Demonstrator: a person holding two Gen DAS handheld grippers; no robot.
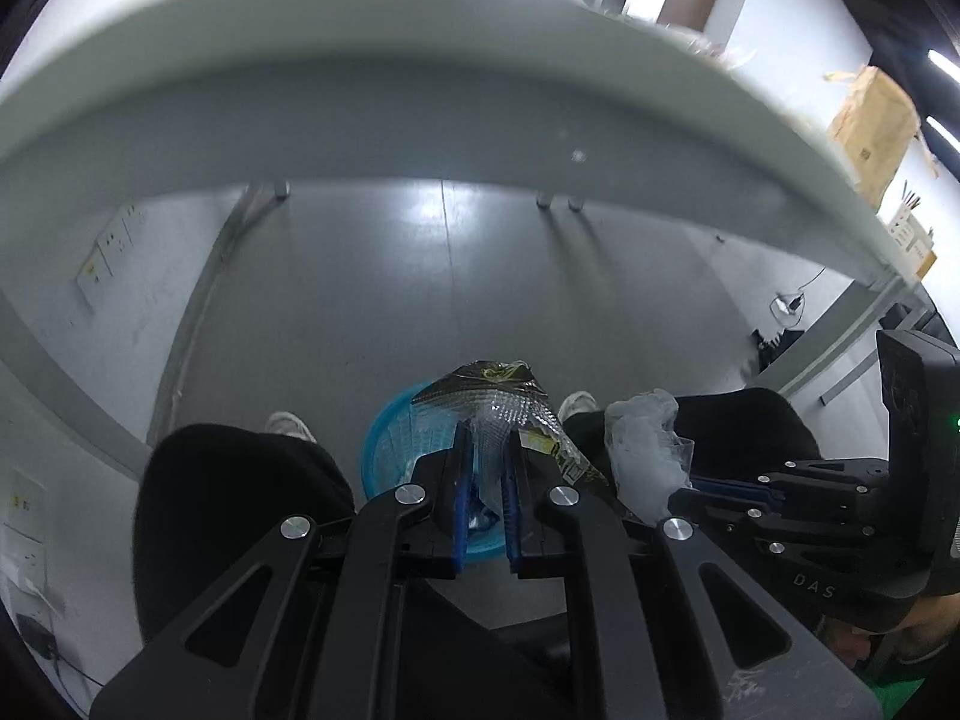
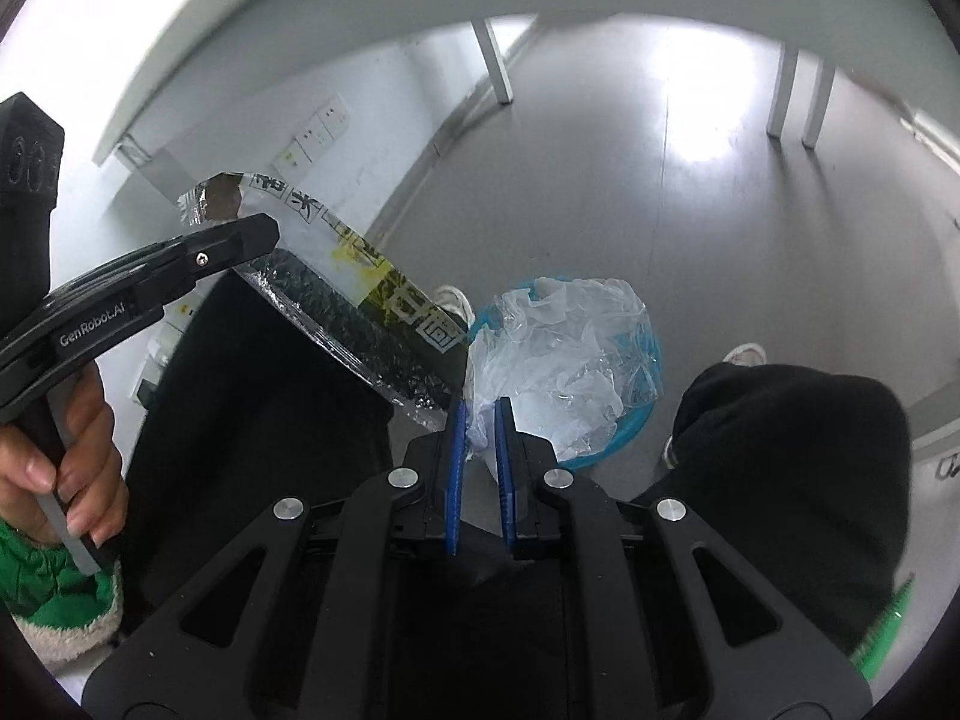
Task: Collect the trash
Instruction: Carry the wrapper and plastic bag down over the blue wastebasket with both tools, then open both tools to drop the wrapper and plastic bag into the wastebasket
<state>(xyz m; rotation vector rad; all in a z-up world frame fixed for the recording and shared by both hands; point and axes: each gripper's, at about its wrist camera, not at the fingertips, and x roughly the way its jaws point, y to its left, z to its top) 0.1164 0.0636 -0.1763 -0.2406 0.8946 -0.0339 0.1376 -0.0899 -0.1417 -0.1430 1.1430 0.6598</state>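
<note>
My left gripper (image 1: 486, 438) is clamped on a flat snack wrapper (image 1: 492, 396), crinkly clear film with a dark printed panel and yellow-and-black lettering. My right gripper (image 2: 478, 414) is pinched nearly closed on a crumpled clear plastic bag (image 2: 564, 354), thin, glossy and creased. Both pieces hang over the round blue bin (image 2: 651, 360), a ribbed plastic tub on the smooth grey floor (image 2: 630, 192); I can't tell what lies inside it, since the trash covers its mouth. On either side of the bin are the person's knees in black trousers (image 2: 792, 468) and white shoes (image 2: 747, 354). Beyond the bin stand white table legs (image 2: 498, 66), with the pale tabletop (image 1: 360, 60) arching above it. A hand (image 2: 60, 456) in a green sleeve (image 2: 54, 594) grips the left handle.
</note>
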